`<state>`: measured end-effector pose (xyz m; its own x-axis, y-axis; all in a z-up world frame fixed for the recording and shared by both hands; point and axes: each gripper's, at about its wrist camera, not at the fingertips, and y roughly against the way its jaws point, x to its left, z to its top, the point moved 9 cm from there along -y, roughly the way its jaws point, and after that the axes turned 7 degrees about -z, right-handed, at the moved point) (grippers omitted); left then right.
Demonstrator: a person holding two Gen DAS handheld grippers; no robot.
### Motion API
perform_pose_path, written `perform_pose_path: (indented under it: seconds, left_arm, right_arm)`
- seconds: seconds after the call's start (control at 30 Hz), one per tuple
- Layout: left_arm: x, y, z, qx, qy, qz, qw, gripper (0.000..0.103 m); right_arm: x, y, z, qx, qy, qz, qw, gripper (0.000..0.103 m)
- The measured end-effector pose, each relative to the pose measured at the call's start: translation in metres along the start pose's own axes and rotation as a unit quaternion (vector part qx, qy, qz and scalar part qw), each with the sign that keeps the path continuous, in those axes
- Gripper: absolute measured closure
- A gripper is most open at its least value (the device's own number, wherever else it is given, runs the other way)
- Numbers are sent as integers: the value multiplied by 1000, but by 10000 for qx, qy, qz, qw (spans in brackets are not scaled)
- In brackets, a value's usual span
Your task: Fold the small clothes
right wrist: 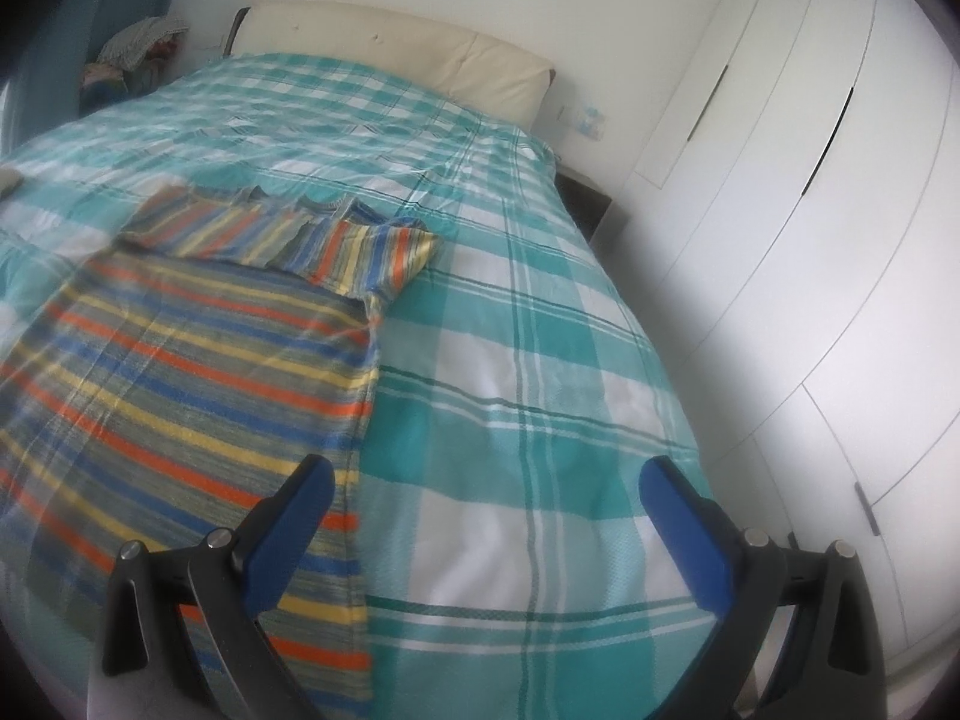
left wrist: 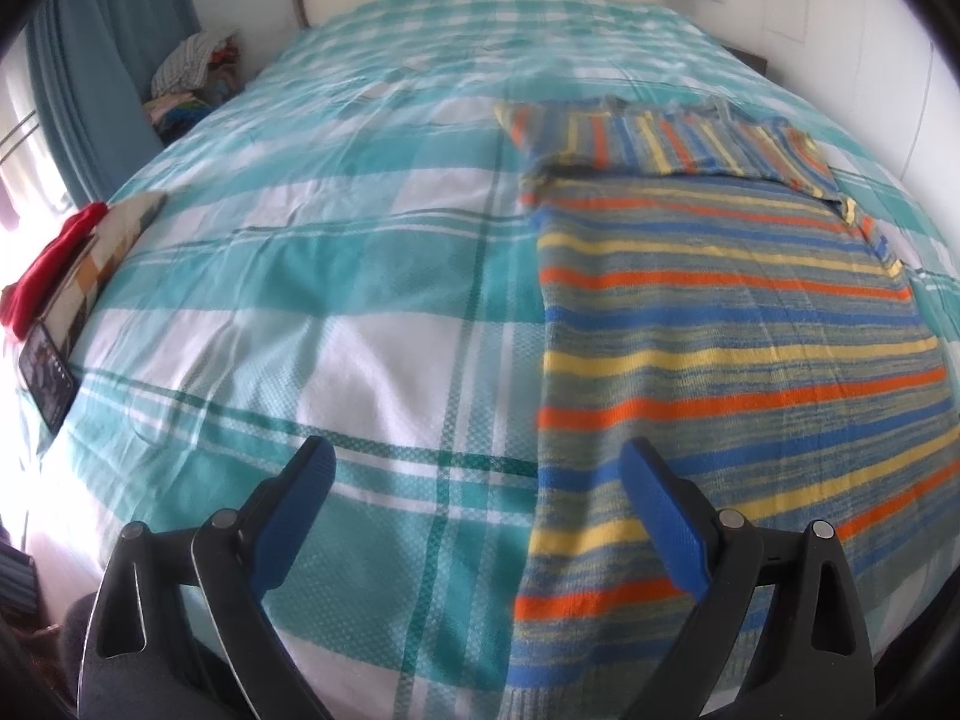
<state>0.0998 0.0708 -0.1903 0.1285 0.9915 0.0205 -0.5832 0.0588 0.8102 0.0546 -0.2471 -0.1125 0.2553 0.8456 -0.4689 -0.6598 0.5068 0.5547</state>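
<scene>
the striped top lies flat on the bed, sleeves folded at the far end. the left gripper and right gripper are both wide apart, holding nothing. a one-sided grab could bunch it.

A: The striped garment has bands of orange, blue and yellow on a mixed grey-green ground. Beneath the garment, the bed cover is a check of teal and white with thin dark green lines.

B: Far left of the garment lies a red cloth. Both grippers have blue pads on black fingers, and beyond the garment the headboard is cream
</scene>
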Motion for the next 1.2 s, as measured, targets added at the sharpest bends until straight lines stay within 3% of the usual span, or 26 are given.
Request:
perform_pose_path:
  seconds: [0.73,0.8,0.9,1.0,1.07,1.2]
  left_arm:
    - [7,-11,-24,330,-30,3,9994,7]
    - [8,-12,-30,444,-59,-27,9990,6]
    - [10,-12,-43,577,-59,-130,9982,7]
    - [9,-14,-53,678,20,-299,9972,7]
    - [6,-12,-54,695,-37,-305,9971,7]
    - [-5,-2,-61,805,-72,-573,9951,15]
  right_arm:
    - [-3,-6,-2,16,60,8,10000,3]
    - [0,-5,-7,99,59,283,9995,3]
    - [10,-2,-30,363,54,1065,9936,3]
    - [23,-7,-70,1006,-52,2048,9736,3]
    - [32,-12,-99,1539,-321,2690,9502,11]
    - [43,-18,-128,2075,-686,3183,9225,30]
